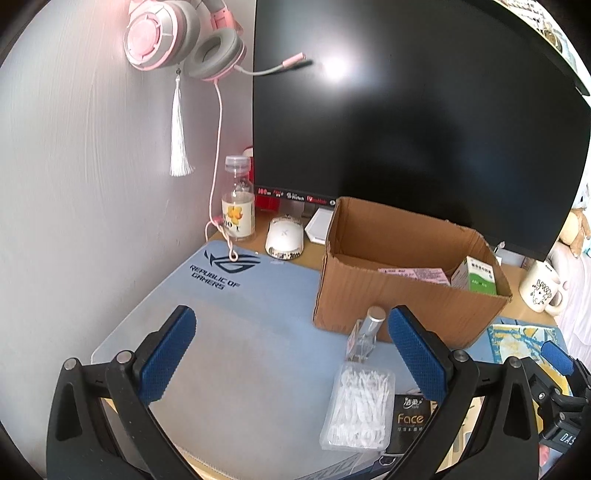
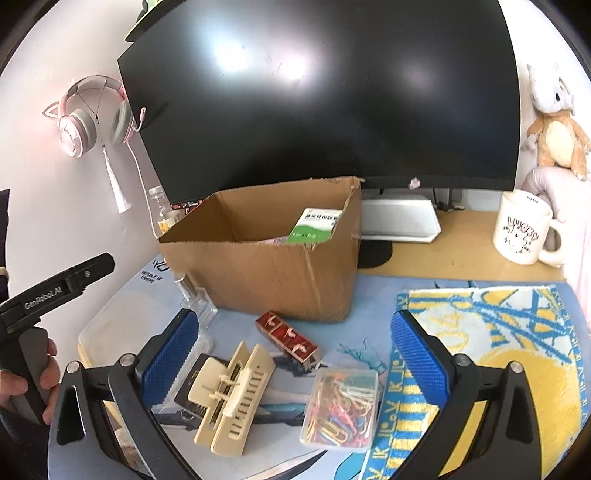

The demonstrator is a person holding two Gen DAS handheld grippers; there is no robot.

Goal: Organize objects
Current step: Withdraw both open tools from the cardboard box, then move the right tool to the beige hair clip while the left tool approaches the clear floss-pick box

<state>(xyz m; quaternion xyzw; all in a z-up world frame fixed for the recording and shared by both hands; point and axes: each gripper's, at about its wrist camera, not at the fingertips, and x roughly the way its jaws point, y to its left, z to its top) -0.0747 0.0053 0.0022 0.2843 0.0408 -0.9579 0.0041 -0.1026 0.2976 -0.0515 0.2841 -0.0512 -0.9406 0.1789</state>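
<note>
An open cardboard box (image 1: 402, 299) (image 2: 269, 273) stands on the blue desk mat (image 1: 236, 317) and holds a green medicine carton (image 1: 478, 277) (image 2: 316, 225). My left gripper (image 1: 291, 354) is open and empty above the mat. A small glass bottle (image 1: 365, 336) and a clear case of floss picks (image 1: 360, 406) lie near its right finger. My right gripper (image 2: 295, 362) is open and empty above a cream hair claw (image 2: 231, 395), a red box (image 2: 288, 338) and a clear case of coloured paper clips (image 2: 341, 404).
A black monitor (image 1: 424, 118) (image 2: 325, 96) fills the back. A drink bottle (image 1: 238, 210), a white mouse (image 1: 285, 242) and a white mug (image 1: 541, 291) (image 2: 522, 229) stand on the desk. A blue-yellow towel (image 2: 498, 350) lies right. Pink headphones (image 1: 177, 33) hang on the wall.
</note>
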